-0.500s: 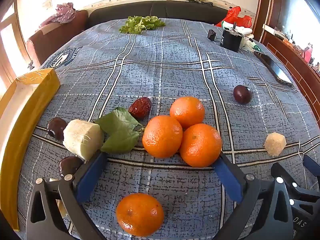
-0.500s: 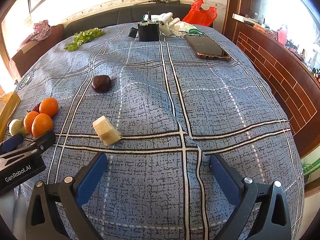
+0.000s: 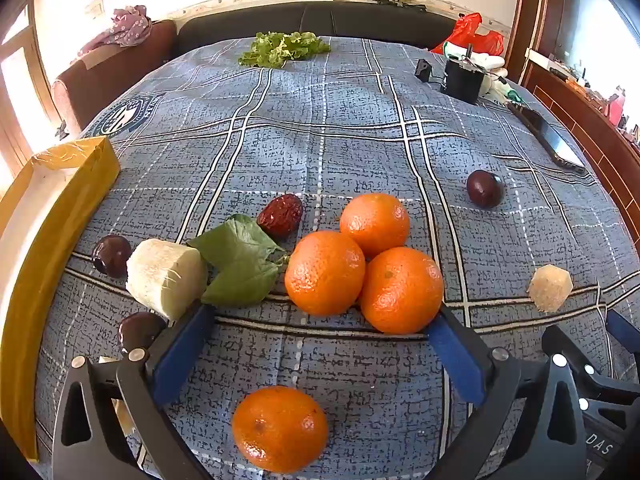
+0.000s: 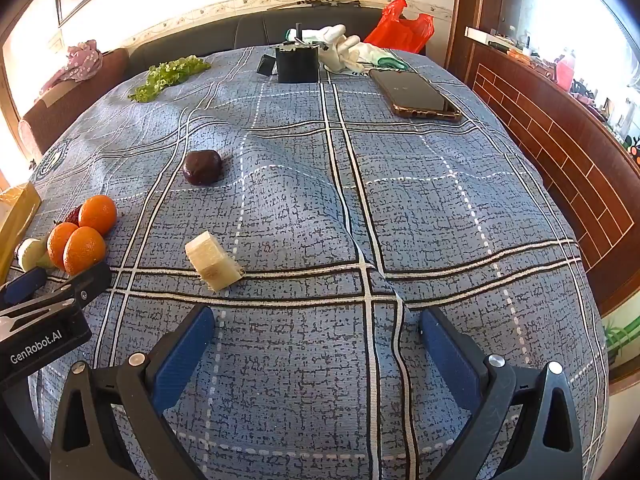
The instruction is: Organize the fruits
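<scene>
Lying between the wide-spread, empty pads of the left gripper (image 3: pixel 320 344): a lone mandarin (image 3: pixel 280 428), just short of three clustered mandarins (image 3: pixel 360 264) on the blue plaid cloth (image 3: pixel 320 140). Likely lining up a first pick; needing a forward dip and squeeze. Hovering agape, holding nothing, over bare cloth: the right gripper (image 4: pixel 316 344), with free room toward the phone (image 4: pixel 416 94).

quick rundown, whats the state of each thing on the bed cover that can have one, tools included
left tool: open, empty
right tool: open, empty
three oranges: clustered, touching
single orange: alone, lying apart from the cluster
yellow box: open, lidless
phone: flat, screen dark
red date: wrinkled, whole
pale cut chunk: lying on its side
red bag: crumpled
</scene>
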`<state>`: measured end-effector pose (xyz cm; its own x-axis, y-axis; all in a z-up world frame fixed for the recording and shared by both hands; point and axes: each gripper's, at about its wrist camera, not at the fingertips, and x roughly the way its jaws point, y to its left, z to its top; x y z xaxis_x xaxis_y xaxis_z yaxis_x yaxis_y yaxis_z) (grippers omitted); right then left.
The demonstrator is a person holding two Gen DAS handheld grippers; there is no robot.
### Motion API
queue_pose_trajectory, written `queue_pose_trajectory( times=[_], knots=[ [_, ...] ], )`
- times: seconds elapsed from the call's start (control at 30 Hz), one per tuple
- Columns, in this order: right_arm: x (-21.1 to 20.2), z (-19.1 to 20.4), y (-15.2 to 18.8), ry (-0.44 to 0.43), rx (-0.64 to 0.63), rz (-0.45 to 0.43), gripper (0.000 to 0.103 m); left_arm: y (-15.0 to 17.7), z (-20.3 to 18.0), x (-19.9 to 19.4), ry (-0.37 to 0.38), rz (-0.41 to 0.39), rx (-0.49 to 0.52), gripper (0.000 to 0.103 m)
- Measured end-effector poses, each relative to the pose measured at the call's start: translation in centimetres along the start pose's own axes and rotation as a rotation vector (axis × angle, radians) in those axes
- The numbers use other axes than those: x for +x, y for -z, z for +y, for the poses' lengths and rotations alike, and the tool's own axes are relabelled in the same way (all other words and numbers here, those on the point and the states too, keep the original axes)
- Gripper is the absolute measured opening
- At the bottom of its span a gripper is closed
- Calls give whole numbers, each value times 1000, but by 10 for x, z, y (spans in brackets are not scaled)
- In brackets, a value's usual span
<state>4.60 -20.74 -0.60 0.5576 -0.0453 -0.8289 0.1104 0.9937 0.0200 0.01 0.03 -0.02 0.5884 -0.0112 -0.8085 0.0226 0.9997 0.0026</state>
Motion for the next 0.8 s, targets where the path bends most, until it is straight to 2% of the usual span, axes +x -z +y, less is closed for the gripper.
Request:
queue_pose_trajectory(
  times=[0.2, 0.47, 0.73, 0.8],
  knots=[
    [0, 0, -1, 0, 0, 0, 103, 0, -2, -1, -17, 11, -20, 103],
    [0, 0, -1, -3, 2, 1, 103, 8, -5, -7, 14, 71, 26, 103],
    [-3, -4, -2, -16, -14, 63, 103, 20, -7, -20, 77, 96, 89, 102],
    [-3, -3, -1, -12, -13, 69, 103, 27, -2, -33, 123, 66, 74, 96]
  ],
)
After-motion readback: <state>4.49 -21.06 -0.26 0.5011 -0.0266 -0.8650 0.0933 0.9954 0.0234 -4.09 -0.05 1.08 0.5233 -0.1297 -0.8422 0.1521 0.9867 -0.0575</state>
